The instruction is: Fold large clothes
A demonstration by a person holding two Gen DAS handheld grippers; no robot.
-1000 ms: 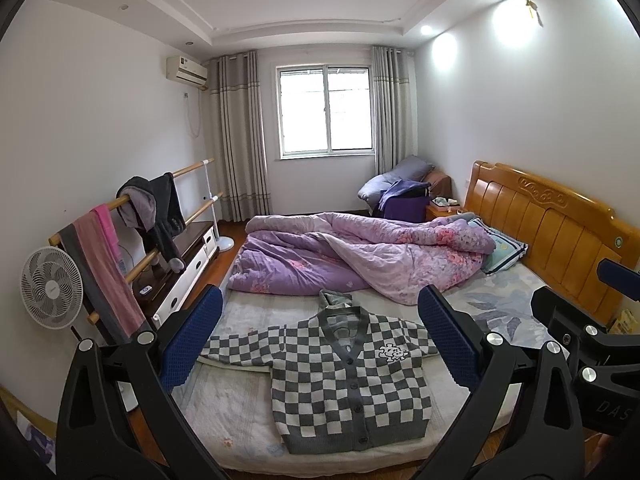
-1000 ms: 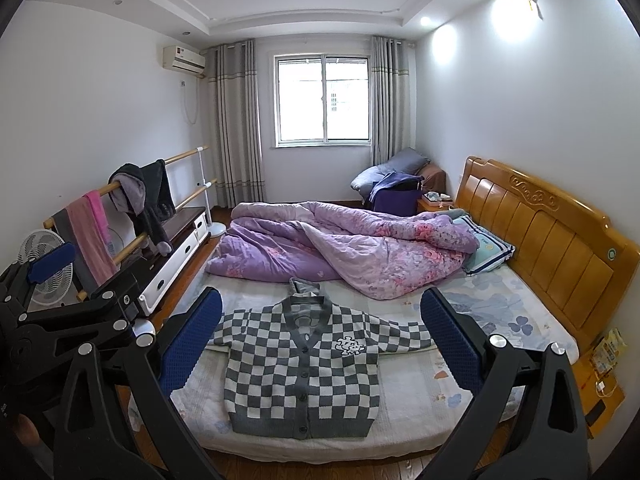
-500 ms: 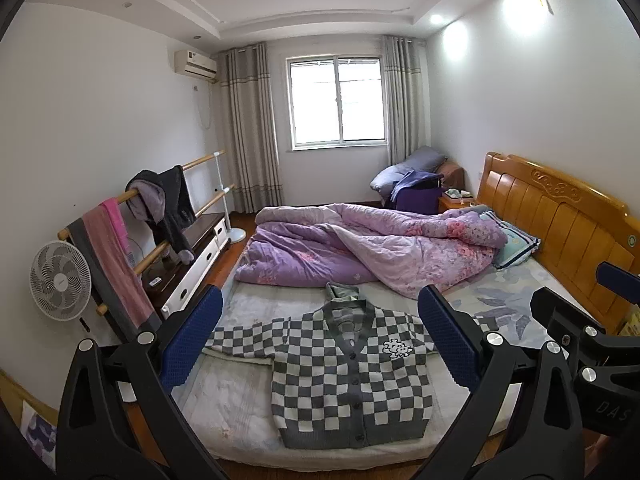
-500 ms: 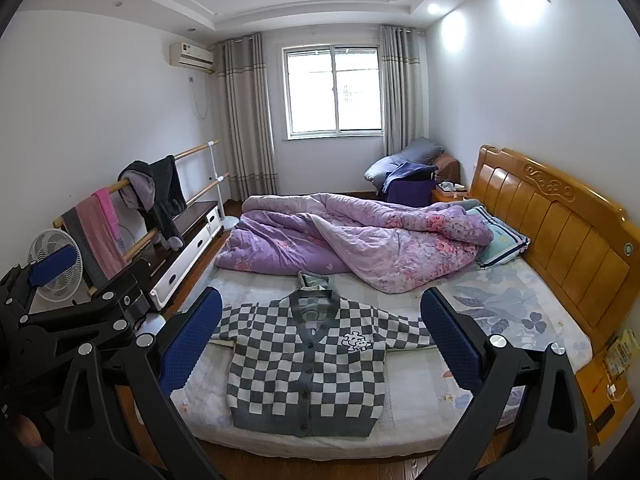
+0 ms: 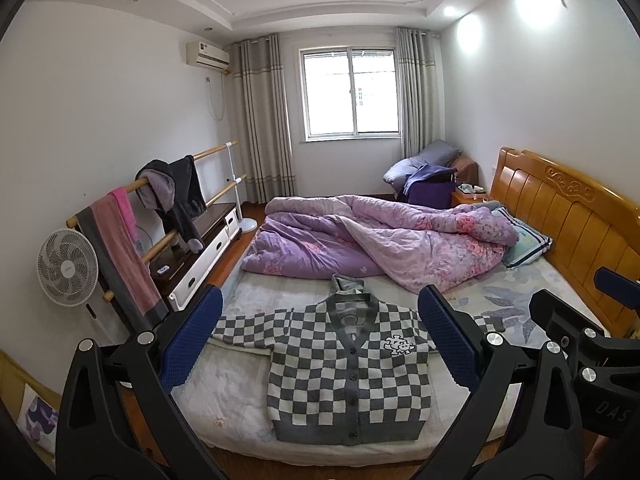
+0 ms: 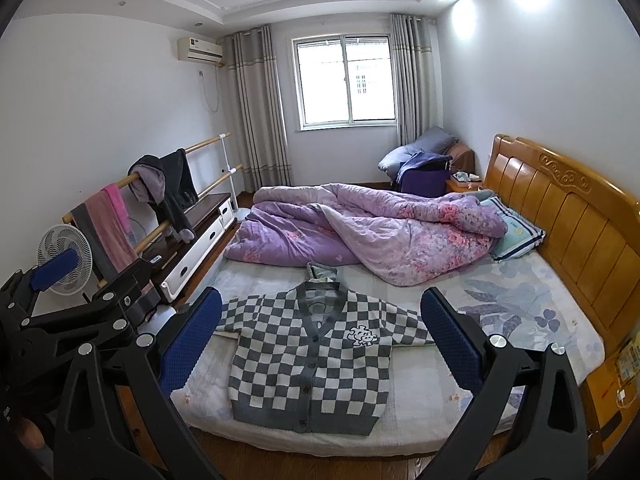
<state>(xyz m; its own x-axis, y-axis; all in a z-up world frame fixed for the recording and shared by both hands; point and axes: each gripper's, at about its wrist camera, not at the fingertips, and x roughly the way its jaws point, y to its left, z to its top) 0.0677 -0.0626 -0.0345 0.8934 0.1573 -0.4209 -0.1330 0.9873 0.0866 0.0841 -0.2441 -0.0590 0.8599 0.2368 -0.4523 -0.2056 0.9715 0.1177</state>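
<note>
Step in hand: approach, no fold started. The checkered cardigan [image 5: 344, 368] is laid flat, front up and buttoned, on the near part of the bed [image 5: 224, 404], sleeves spread out to left and right, hem toward the near edge, collar toward the purple quilt [image 5: 360, 240] bunched on the far half. Nothing is gripped. The left gripper [image 5: 320, 340] is held above and short of the bed with jaws spread wide; the right gripper [image 6: 320, 340] is held likewise, jaws spread, empty (each tool is also seen at the edge of the other's view).

Next move, as judged: both grippers to be lowered onto the garment, a sleeve cuff or shoulder edge pinched, and the sleeve brought across the chest. The knit looks thick and soft, so only the sleeve layer should be taken, not the sheet beneath.
</note>
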